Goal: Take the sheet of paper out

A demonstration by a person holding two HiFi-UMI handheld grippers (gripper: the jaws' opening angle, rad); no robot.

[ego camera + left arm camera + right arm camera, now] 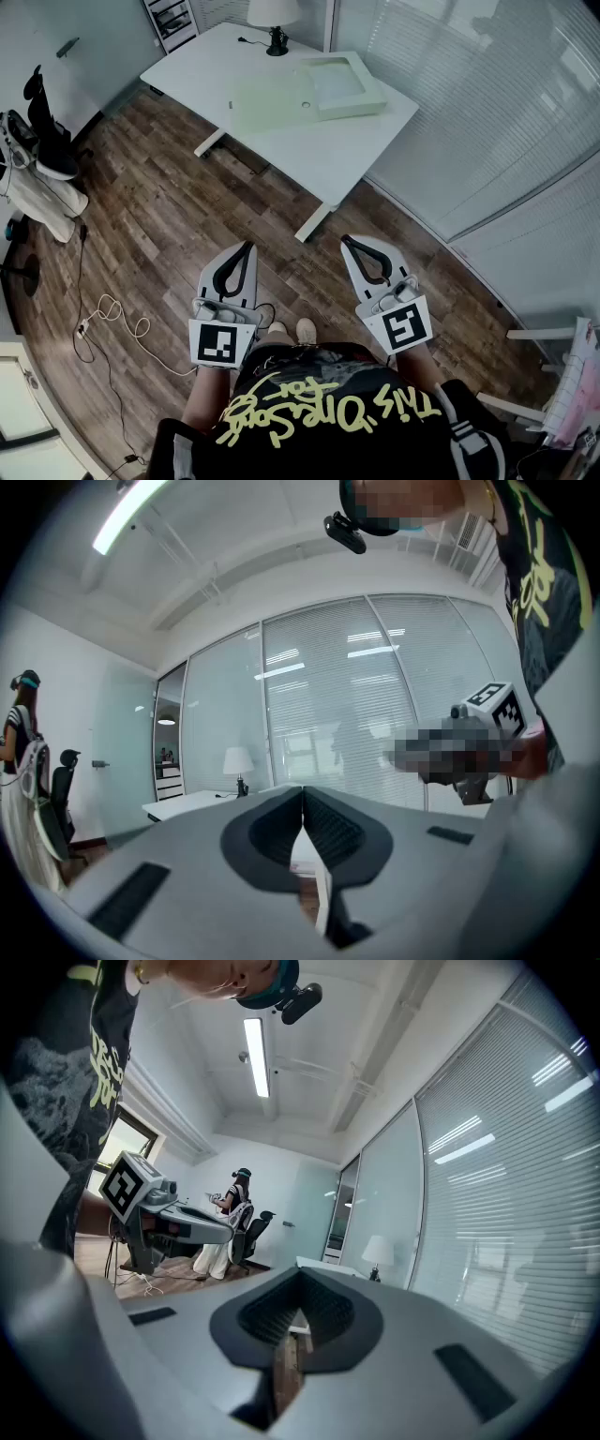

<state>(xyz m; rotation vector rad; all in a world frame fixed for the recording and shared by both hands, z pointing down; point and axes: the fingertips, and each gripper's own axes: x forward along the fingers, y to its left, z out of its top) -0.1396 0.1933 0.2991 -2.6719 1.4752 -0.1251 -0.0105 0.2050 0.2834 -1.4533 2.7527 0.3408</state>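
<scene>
Zero progress on this one so far, as far as I can see. The left gripper (250, 247) and right gripper (346, 241) both hang at waist height over the wood floor (159, 216), well apart from the table (234, 56) where the work is.

Jaws: in its own view the left gripper (303, 790) is closed, tips pressed together with nothing between them. Same for the right gripper (300, 1275): tips meet and it's empty.

The task stuff sits on the far side of the table. There's a shallow white box (343, 84) lying flat, and a pale green sheet (270, 101) right against its left edge, maybe tucked slightly under it. From here I can't tell if that green thing is the paper itself or a folder holding it; it's too small. A lamp (274, 17) stands at the back edge, clear of both.

My read is that everything is left to do: walk up, get a jaw on the sheet's edge, and slide it free. Thin flat paper on a smooth top will probably be fiddly to pinch.
</scene>
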